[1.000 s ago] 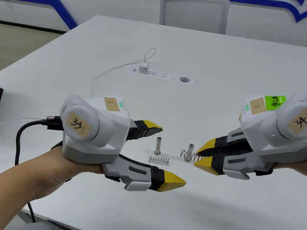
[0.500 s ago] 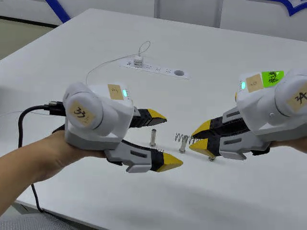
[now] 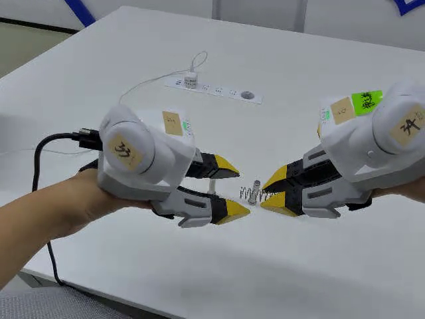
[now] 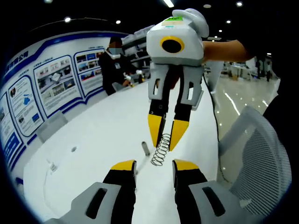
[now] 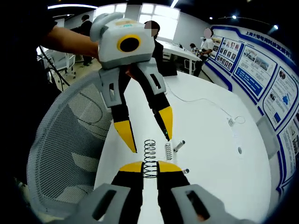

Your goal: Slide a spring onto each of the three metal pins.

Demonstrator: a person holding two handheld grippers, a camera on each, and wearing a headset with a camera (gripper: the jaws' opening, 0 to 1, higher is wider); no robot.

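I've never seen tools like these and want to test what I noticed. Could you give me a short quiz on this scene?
1. True or false: the left gripper is shut.
2. The right gripper is: A open; B shut on a spring; C shut on a pin.
3. Fill in: in the right gripper view, a second spring lies loose on the white ____.
Key: 1 false; 2 B; 3 table.

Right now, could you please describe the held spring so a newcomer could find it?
On the white table, look between the left gripper and right gripper. The held spring sticks out of the right gripper's jaws, clamped at one end; the other spring lies loose beside a pin.
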